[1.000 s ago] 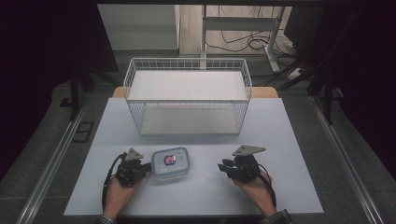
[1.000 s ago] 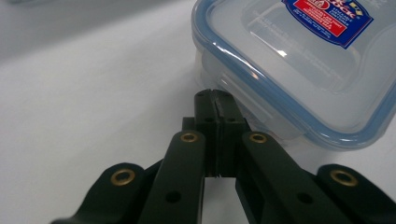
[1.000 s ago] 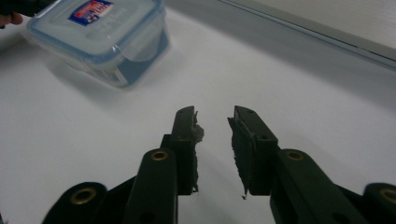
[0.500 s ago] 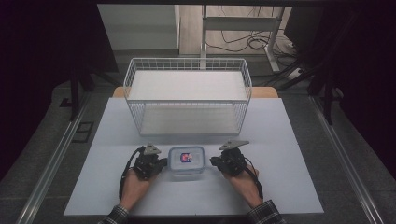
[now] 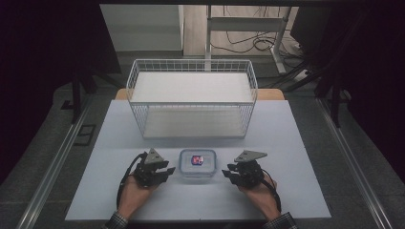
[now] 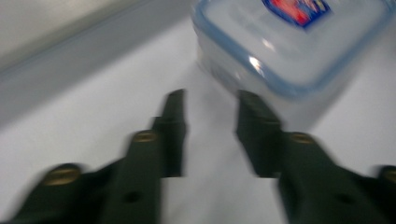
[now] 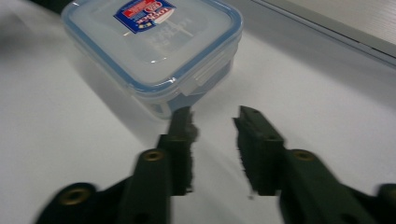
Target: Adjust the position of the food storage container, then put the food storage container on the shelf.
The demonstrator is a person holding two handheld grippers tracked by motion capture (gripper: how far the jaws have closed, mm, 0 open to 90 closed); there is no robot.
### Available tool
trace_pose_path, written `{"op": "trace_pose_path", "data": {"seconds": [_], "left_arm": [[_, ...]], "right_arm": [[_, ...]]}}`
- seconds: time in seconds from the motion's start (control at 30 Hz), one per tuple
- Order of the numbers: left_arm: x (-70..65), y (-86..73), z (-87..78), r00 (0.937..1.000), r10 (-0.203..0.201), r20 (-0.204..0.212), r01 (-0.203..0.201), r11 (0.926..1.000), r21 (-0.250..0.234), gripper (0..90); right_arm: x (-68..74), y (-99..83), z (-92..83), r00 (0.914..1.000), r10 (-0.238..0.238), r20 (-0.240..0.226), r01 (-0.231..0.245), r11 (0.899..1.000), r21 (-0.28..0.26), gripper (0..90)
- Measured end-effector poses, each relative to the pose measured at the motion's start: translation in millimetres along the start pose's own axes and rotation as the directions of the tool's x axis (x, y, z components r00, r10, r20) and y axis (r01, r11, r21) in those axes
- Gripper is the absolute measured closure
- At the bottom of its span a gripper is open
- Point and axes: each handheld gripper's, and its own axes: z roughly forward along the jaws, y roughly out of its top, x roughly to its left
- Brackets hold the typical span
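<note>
Your left gripper (image 5: 165,171) and right gripper (image 5: 228,173), jaws just parted and empty, flank the rigid, slick, probably light container (image 5: 196,164): pinch its walls at nine and three o'clock

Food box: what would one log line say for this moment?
food box: lid on, between grippers | left gripper: open, beside box | right gripper: open, beside box

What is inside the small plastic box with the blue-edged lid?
The box is closed; its cloudy lid carries a red and blue label. Nothing inside can be made out through the plastic.
</note>
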Motion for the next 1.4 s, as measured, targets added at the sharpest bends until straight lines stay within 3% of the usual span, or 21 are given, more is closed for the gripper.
{"op": "trace_pose_path", "data": {"seconds": [0.13,0.17,0.3,0.37,0.43,0.57,0.73,0.83,1.0,1.2,1.27,1.3,1.37,1.4], "left_arm": [[-4.6,-10.1,-5.9,0.9997,0.025,-0.003,-0.025,0.9996,0.012,30.7],[-4.0,-11.0,-6.4,0.9998,0.019,-0.007,-0.019,0.9998,0.007,27.6],[2.1,-9.9,-7.1,0.9983,-0.043,0.039,0.044,0.9985,-0.032,13.7],[2.5,-9.7,-8.5,0.9984,-0.037,0.042,0.038,0.9985,-0.038,11.7],[2.1,-7.9,-9.6,0.9984,-0.036,0.042,0.038,0.9985,-0.04,9.4],[0.4,-1.7,-10.0,0.9981,-0.042,0.046,0.044,0.9977,-0.051,7.5],[-0.2,5.8,-6.5,0.9983,-0.025,0.053,0.028,0.9976,-0.064,10.8],[-1.3,12.2,-2.6,0.9973,-0.015,0.071,0.021,0.9968,-0.077,12.5],[-0.6,26.4,7.8,0.9946,-0.02,0.102,0.029,0.9958,-0.086,12.4],[-2.8,43.3,30.6,0.9918,-0.008,0.127,0.015,0.9987,-0.049,9.1],[-2.7,46.2,40.4,0.9884,-0.024,0.15,0.029,0.999,-0.034,8.0],[-0.9,46.7,44.3,0.9838,-0.039,0.175,0.045,0.9985,-0.032,5.7],[3.7,44.9,50.9,0.9684,-0.086,0.234,0.097,0.9947,-0.035,4.7],[7.4,41.5,54.2,0.9513,-0.115,0.286,0.127,0.9915,-0.026,4.4]], "right_arm": [[3.8,-1.3,-1.8,0.9999,0.004,-0.012,-0.004,1.0,-0.005,45.6],[4.5,-1.2,-1.6,0.9998,0.005,-0.021,-0.005,1.0,-0.004,42.4],[6.6,0.3,-2.3,0.9993,0.006,-0.037,-0.006,1.0,-0.016,35.7],[7.9,1.5,-4.6,0.9985,-0.004,-0.055,0.002,0.999,-0.034,35.8],[9.9,3.7,-6.5,0.9995,-0.019,-0.025,0.018,0.999,-0.029,35.8],[9.3,5.6,-6.4,0.9994,-0.02,-0.028,0.019,1.0,-0.02,32.5],[8.0,6.0,-5.6,0.9988,-0.019,-0.044,0.018,0.999,-0.038,29.0],[6.3,8.4,-3.7,0.9981,0.007,-0.06,-0.011,0.998,-0.065,28.0],[1.7,18.9,3.3,0.9968,0.041,-0.069,-0.048,0.994,-0.098,25.2],[-3.1,34.5,25.1,0.9945,0.053,-0.09,-0.058,0.997,-0.057,14.3],[-3.6,38.3,34.3,0.9918,0.07,-0.107,-0.074,0.996,-0.039,10.2],[-3.6,39.4,39.2,0.9898,0.083,-0.116,-0.086,0.996,-0.017,9.1],[-3.3,38.4,48.3,0.9864,0.094,-0.135,-0.095,0.995,0.005,7.8],[-4.7,36.2,53.8,0.9752,0.134,-0.176,-0.133,0.991,0.014,8.2]]}}
